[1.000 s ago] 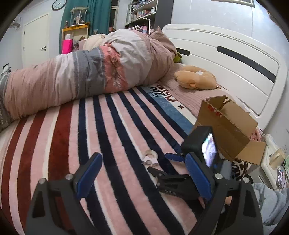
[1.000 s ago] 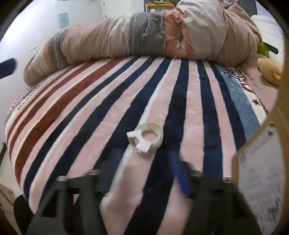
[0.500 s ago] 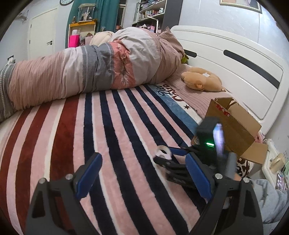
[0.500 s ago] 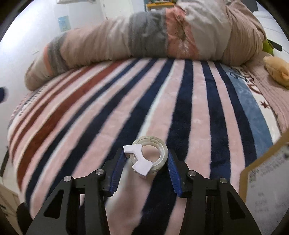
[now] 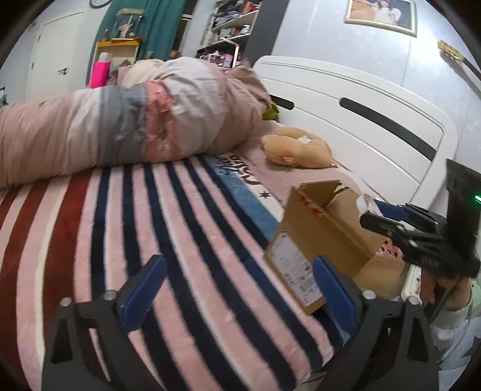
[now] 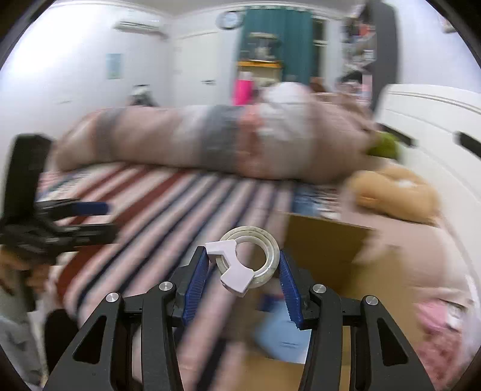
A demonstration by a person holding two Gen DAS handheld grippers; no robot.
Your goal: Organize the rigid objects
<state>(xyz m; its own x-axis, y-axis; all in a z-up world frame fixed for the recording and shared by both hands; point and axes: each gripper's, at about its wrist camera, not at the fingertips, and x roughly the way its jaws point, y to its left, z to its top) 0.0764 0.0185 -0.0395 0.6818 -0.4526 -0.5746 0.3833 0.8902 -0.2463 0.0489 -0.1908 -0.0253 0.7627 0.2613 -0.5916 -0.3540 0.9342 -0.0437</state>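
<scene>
Now the right gripper (image 6: 244, 278) pinches the tape roll (image 6: 251, 261) between its blue pads, up in the air over the open cardboard box (image 5: 326, 237). A moment ago the roll lay on the striped blanket (image 5: 186, 240). The left gripper (image 5: 237, 288) is spread wide, holding nothing, near the box.

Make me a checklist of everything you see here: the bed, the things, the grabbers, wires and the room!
Surface: striped blanket on a bed.
Job's things: tape roll lifted, clamped in the right gripper; open cardboard box at the bed's edge.
Clutter: rolled duvet, plush toy.
Grippers: left gripper open, empty.
Cables: nothing seen.
Surroundings: white headboard, framed picture, shelves.
</scene>
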